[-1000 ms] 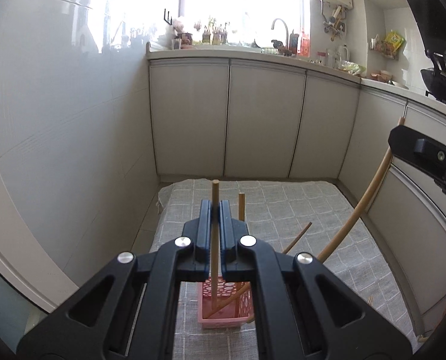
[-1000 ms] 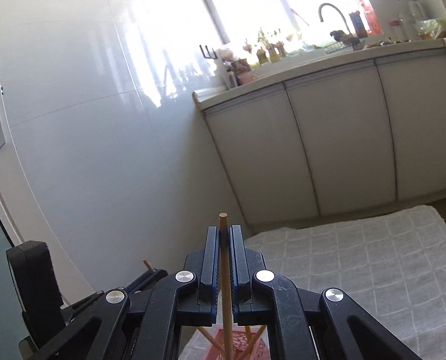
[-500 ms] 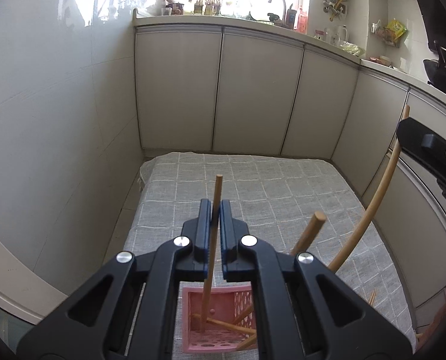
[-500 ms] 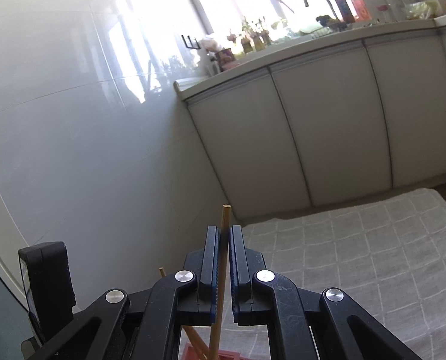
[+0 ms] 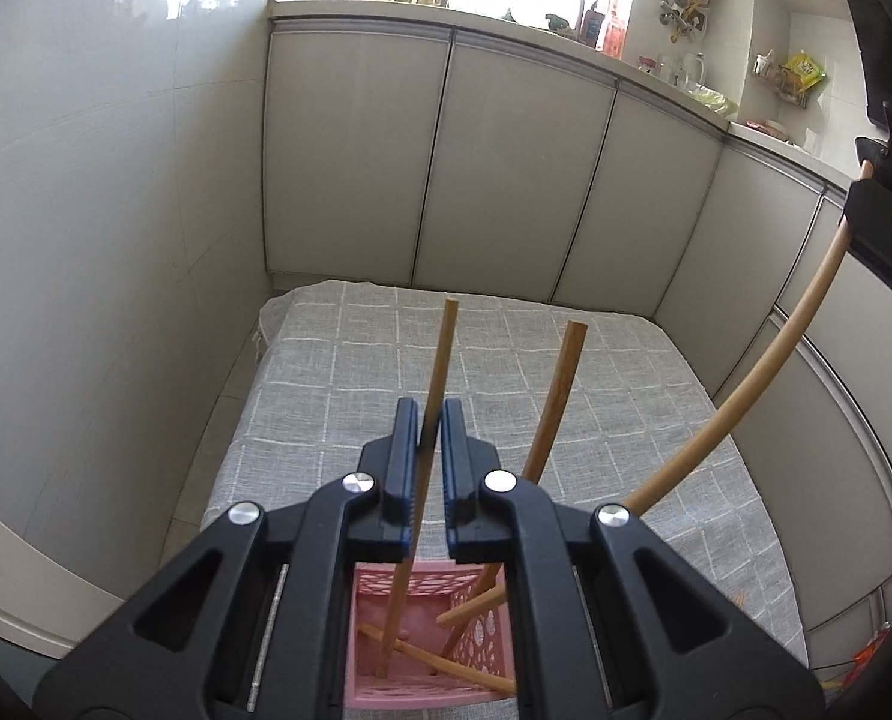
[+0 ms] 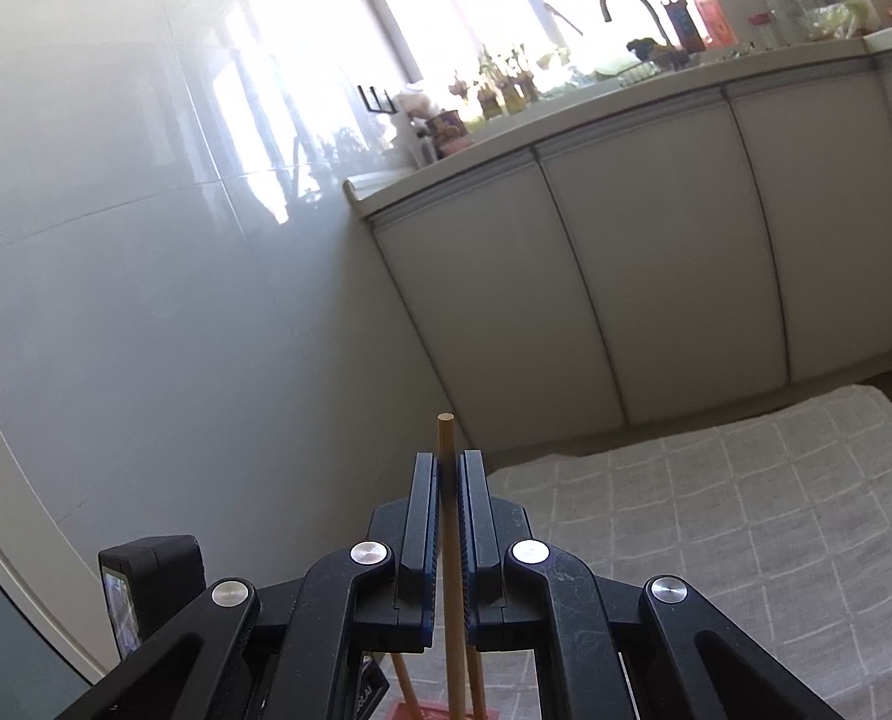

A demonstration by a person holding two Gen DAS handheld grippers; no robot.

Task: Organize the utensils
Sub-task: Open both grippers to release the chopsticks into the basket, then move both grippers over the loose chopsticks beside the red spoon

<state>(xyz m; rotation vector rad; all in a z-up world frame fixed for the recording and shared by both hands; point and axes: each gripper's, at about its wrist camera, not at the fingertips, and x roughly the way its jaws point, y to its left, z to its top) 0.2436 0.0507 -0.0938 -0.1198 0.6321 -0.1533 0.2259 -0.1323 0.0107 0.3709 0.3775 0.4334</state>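
- Below the left tongs, a pink basket stands on the grey checked cloth.
- Left tongs grasp a wooden chopstick, its lower end inside the basket.
- Right tongs are clenched on another chopstick.
- Beyond, white cabinets line the wall.

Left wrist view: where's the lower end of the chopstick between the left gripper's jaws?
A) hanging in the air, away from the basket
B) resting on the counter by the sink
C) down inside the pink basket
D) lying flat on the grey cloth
C: the chopstick runs down between the closed jaws of the left gripper, and its lower tip sits inside the pink basket, among other loose chopsticks.
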